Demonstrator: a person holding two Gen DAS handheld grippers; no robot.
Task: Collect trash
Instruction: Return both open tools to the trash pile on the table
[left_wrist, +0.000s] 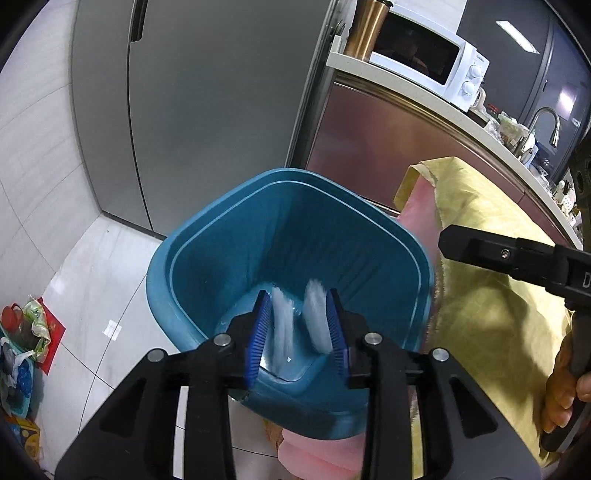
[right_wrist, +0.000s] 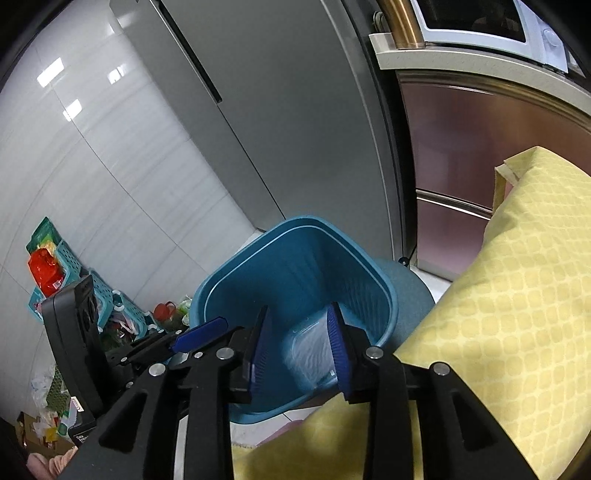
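Clearly, both grippers are held over the blue bin (left_wrist: 288, 266), and the trash is seen blurred between the pads and below them, inside the bin's mouth. In the left wrist view the left gripper (left_wrist: 297, 332) stands with its jaws parted, and two white, streaked pieces (left_wrist: 282, 328) are seen in the gap, one near each blue pad; whether either piece is touched by a pad cannot be told through the blur, but nothing is pinched, so the gripper is judged released. In the right wrist view the right gripper (right_wrist: 299, 350) is likewise parted, and a clear, pale wrapper or tray (right_wrist: 312, 354) is seen against the bin's floor, close to the right-hand pad and apparently free of it. No grip is shown on anything. As for risks, a light piece could be caught on a ribbed pad and be carried back out of the bin when the gripper is lifted. The bin appears tilted and close to the yellow cloth (right_wrist: 509, 295), so it could be tipped if its rim were struck by a finger. The two grippers are held near each other over the bin and could be knocked together on withdrawal.
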